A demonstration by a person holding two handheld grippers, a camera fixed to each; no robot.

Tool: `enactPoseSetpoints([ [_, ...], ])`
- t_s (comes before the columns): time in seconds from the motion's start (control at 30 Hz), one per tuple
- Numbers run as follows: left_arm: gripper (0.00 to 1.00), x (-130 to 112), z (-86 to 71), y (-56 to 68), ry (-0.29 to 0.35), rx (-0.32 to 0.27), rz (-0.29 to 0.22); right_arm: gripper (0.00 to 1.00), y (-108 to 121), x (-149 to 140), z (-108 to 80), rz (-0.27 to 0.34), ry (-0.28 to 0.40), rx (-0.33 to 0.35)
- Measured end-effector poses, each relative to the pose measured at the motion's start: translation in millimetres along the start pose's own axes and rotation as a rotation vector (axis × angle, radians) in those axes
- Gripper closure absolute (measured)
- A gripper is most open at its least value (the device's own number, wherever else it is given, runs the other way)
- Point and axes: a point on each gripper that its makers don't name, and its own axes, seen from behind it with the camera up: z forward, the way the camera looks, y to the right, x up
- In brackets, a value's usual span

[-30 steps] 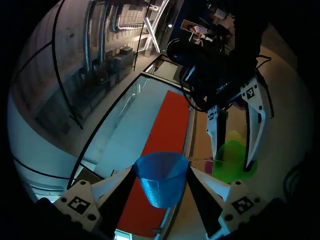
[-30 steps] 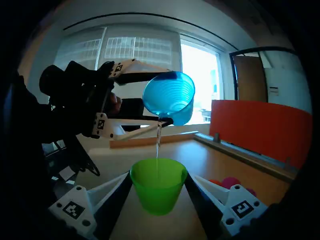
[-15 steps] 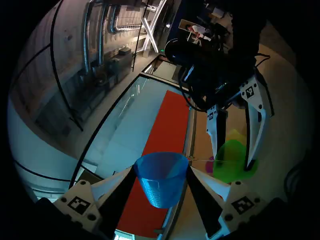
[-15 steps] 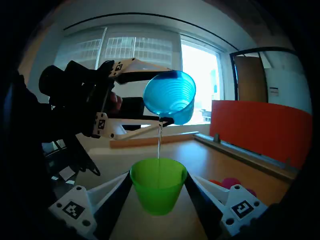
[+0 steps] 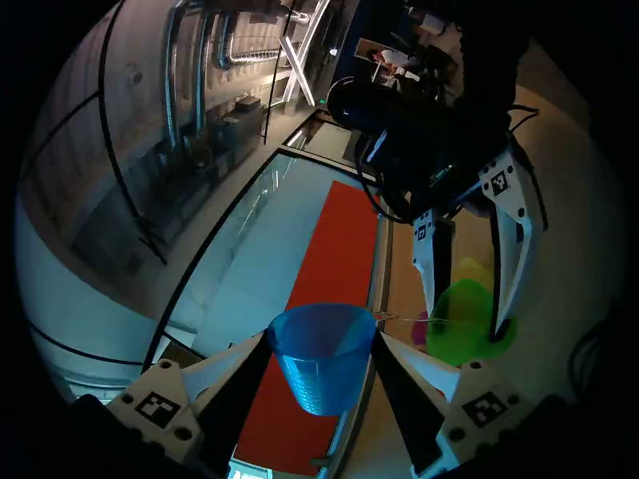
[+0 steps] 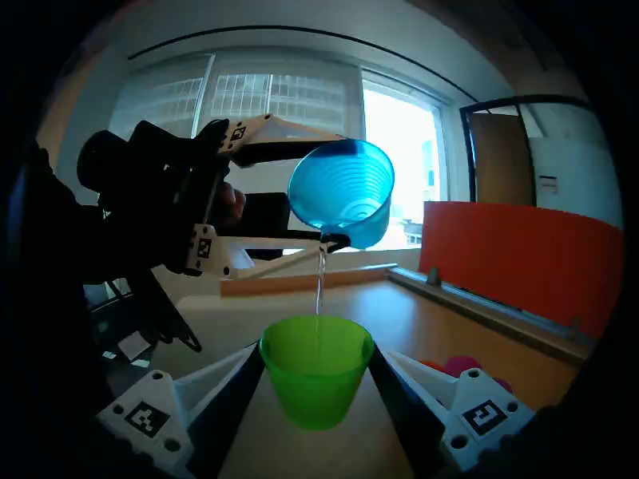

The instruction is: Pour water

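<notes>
Pouring from the blue cup (image 6: 342, 191), pinched between both fingers of the left gripper (image 5: 319, 345) and tipped mouth-down above the green cup (image 6: 317, 375), itself clamped upright by the right gripper (image 6: 317, 351) over the wooden table (image 6: 415, 315), with a thin stream of water (image 6: 319, 279) falling from the blue lip into the green mouth near its middle. Best done by holding the tilt steady, lip directly over the centre of the green rim, raising the angle only slowly to avoid a surge or splash. Worth holding the green cup level and motionless beneath.
</notes>
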Motion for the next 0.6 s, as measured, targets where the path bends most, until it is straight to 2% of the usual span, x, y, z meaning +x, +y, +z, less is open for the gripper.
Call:
enactPoseSetpoints([
  [0.6,0.14,-1.1,0.6,2.8,-0.001,-0.005,0.028,0.08,0.4,0.2,0.9,0.0,0.002,0.001],
])
